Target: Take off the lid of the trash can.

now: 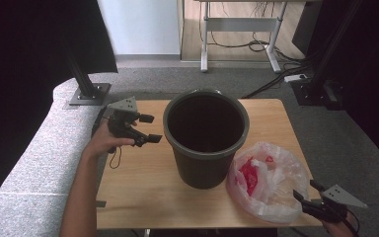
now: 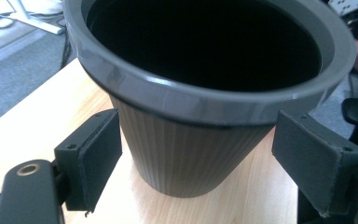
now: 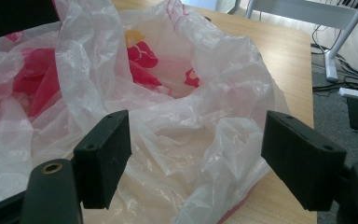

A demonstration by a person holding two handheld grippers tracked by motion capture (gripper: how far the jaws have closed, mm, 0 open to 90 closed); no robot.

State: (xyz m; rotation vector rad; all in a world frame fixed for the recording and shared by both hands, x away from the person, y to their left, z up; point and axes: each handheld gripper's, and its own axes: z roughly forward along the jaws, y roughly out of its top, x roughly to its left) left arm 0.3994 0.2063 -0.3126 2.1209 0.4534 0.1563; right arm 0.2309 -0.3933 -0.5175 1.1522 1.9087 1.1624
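A dark grey-brown plastic bin [image 1: 206,138] stands upright and empty in the middle of the wooden table [image 1: 138,187]. To its right lies a crumpled clear plastic bag [image 1: 269,180] with red print. My left gripper [image 1: 149,129] hovers open just left of the bin; in the left gripper view the ribbed bin wall [image 2: 191,154] sits between the jaws without touching them. At the table's front right corner my right gripper [image 1: 306,191] is open, right at the bag's near edge. In the right gripper view the bag [image 3: 186,116] bulges between the open jaws.
A grey padded bench [image 1: 39,148] runs along the table's left side. Black frame posts [image 1: 86,84] stand at the back left and back right. A white desk frame [image 1: 239,34] and cables lie on the floor behind.
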